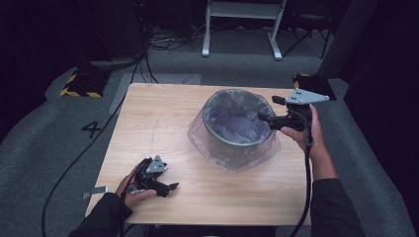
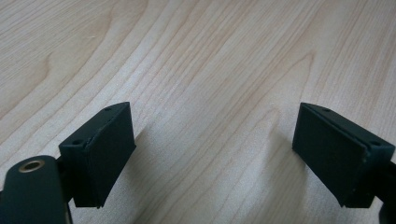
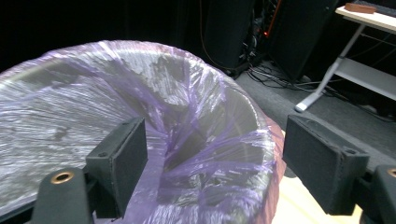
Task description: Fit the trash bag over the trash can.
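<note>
A round grey bin (image 1: 232,126) lined with a see-through purple plastic bag (image 1: 257,153) stands right of centre on the wooden table (image 1: 158,113). My right gripper (image 1: 269,109) hovers at the bin's right rim, pointing left. In the right gripper view it (image 3: 219,163) is open, and the bag-covered rim (image 3: 201,121) runs between the two jaws without either pad pressing on it. My left gripper (image 1: 170,181) rests low at the table's front left, held by a hand. In its own view it (image 2: 212,154) stands open over bare wood (image 2: 205,70), with nothing between the jaws.
The bag's loose skirt spreads on the table around the bin's base. A small metal bracket (image 1: 96,191) sticks out at the table's left edge. Grey carpet surrounds the table, with a white stand (image 1: 242,29), cables and a yellow-black striped base (image 1: 79,86) behind.
</note>
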A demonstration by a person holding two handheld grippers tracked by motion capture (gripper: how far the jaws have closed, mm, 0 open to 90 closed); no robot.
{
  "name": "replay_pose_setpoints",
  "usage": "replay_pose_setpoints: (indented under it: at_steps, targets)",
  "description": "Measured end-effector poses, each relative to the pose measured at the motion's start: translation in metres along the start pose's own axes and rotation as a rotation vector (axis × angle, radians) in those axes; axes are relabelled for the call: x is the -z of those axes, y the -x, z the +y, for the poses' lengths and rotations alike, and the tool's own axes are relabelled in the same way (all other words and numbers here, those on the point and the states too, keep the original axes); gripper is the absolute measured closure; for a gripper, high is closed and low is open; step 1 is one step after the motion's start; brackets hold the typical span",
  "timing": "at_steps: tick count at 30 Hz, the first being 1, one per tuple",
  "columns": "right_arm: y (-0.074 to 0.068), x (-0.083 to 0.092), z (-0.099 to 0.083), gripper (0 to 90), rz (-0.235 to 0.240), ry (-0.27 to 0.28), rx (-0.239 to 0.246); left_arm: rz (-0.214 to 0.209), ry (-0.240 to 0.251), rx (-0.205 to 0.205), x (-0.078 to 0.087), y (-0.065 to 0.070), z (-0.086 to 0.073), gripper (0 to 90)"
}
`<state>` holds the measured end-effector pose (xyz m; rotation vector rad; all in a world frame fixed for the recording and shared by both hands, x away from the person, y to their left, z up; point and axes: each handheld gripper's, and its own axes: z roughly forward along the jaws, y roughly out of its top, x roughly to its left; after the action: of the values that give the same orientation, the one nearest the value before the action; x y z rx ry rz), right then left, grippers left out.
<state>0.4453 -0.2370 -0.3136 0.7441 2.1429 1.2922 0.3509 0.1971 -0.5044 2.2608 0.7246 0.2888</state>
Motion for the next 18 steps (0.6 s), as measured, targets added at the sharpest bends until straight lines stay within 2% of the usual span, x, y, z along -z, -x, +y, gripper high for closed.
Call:
replay_pose_setpoints:
  at_steps: [18]
  targets:
    - [-0.005,-0.025,0.009,21.9,0.036,-0.051,0.005,-0.002,-0.001,0.000,0.000,0.000,0.000,12.2]
